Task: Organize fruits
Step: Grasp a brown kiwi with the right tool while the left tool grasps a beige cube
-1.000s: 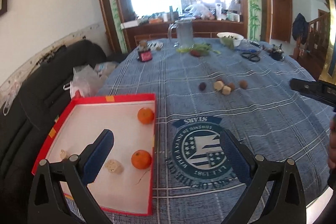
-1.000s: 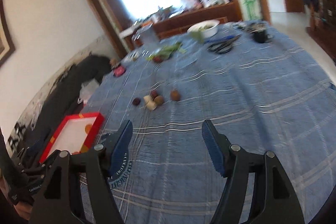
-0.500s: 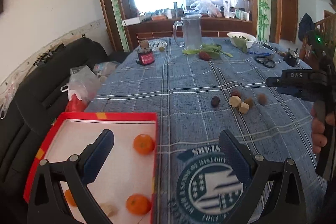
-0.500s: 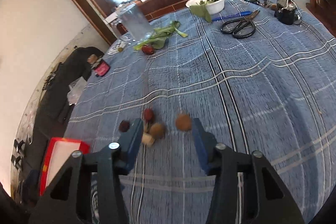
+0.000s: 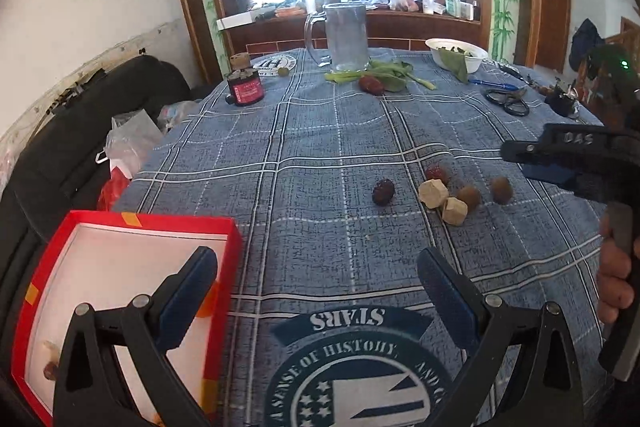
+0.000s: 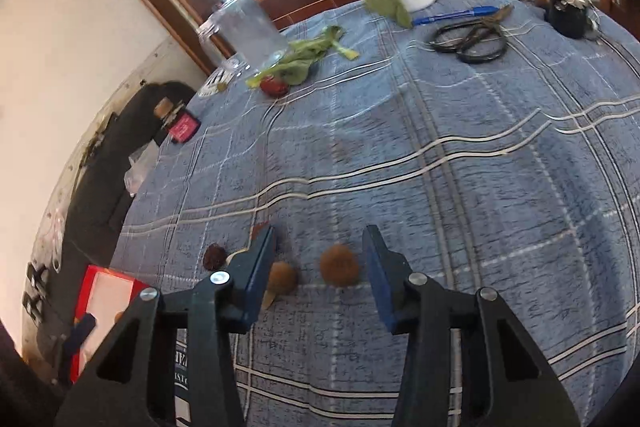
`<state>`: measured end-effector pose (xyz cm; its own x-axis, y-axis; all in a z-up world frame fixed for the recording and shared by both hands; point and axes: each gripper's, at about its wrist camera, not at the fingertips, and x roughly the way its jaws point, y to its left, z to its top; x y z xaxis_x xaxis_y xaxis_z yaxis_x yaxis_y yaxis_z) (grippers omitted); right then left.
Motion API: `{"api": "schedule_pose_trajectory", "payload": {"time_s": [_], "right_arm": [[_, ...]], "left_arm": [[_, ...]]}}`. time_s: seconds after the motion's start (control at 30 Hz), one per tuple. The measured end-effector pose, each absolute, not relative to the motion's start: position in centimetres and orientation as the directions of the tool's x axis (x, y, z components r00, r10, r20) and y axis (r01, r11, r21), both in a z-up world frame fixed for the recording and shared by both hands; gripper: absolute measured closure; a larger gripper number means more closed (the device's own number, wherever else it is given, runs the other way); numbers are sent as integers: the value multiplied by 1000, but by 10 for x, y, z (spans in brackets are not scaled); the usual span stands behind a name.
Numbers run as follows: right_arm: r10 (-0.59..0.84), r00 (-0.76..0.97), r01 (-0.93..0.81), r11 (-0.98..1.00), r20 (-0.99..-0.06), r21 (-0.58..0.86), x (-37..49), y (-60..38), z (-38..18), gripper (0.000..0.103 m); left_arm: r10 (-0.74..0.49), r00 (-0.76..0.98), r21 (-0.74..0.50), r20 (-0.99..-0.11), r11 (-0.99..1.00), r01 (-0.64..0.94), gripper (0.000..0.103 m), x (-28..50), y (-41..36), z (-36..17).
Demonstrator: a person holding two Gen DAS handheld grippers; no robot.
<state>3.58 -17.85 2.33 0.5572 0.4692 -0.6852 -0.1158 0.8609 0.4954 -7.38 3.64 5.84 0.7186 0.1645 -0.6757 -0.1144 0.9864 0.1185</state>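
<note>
While the red box [image 5: 224,247] waits at the table's left edge with an orange [image 5: 206,301] half hidden behind a finger, the left gripper [image 5: 316,291] hangs over the blue checked cloth [image 5: 304,155], its jaws spread wide and holding nothing. Half a second ago two oranges showed plainly in the box; now the view has slid right and forward, so only a sliver of one shows and the emblem printed on the cloth fills the foreground.

Toward the middle of the table lies the loose cluster: a dark reddish fruit [image 5: 383,191], a red one [image 5: 436,172], two pale faceted pieces [image 5: 433,193], and two brown fruits [image 5: 469,196], the farther-right of which [image 5: 501,189] sits slightly apart.

At right, the right gripper [image 6: 320,259] has dropped in low over that cluster. A second ago it was well back from the fruit; now its open jaws straddle the right-hand brown fruit [image 6: 339,269], with the neighbouring brown fruit [image 6: 282,277] just inside the left finger [image 6: 260,267]. Neither pad appears to touch anything yet.

The approach seems finished and the pinch is the step in hand. The neighbour sitting so close to the left finger is the risk: closing could nudge it or catch both. Five or six pieces are still outside the box, so the sorting looks far from done.
</note>
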Motion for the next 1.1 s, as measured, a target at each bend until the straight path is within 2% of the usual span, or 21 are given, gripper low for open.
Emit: {"api": "schedule_pose_trajectory", "payload": {"time_s": [0.07, 0.33, 0.4, 0.7, 0.9, 1.03, 1.1], "right_arm": [[486, 546, -90, 844, -683, 529, 39, -186, 20, 56], [465, 516, -101, 867, -719, 488, 45, -174, 12, 56], [465, 496, -93, 868, -733, 487, 47, -172, 7, 62], [389, 501, -122, 916, -773, 381, 48, -157, 2, 77], [399, 499, -100, 908, -769, 406, 50, -164, 2, 77], [424, 550, -31, 871, -720, 489, 49, -192, 11, 77], [418, 585, 15, 852, -696, 524, 48, -209, 16, 77]], "left_arm": [[148, 716, 99, -682, 989, -111, 3, -72, 36, 58], [153, 716, 114, -681, 988, -102, 3, -77, 29, 59], [154, 714, 118, -683, 988, -100, 3, -77, 28, 58], [146, 707, 106, -692, 989, -101, 3, -68, 27, 59], [89, 701, 62, -708, 996, -65, 4, -39, 13, 62], [47, 662, 15, -748, 998, -55, 17, -2, 3, 61], [15, 635, -20, -773, 999, -47, 27, 12, -2, 57]]}}
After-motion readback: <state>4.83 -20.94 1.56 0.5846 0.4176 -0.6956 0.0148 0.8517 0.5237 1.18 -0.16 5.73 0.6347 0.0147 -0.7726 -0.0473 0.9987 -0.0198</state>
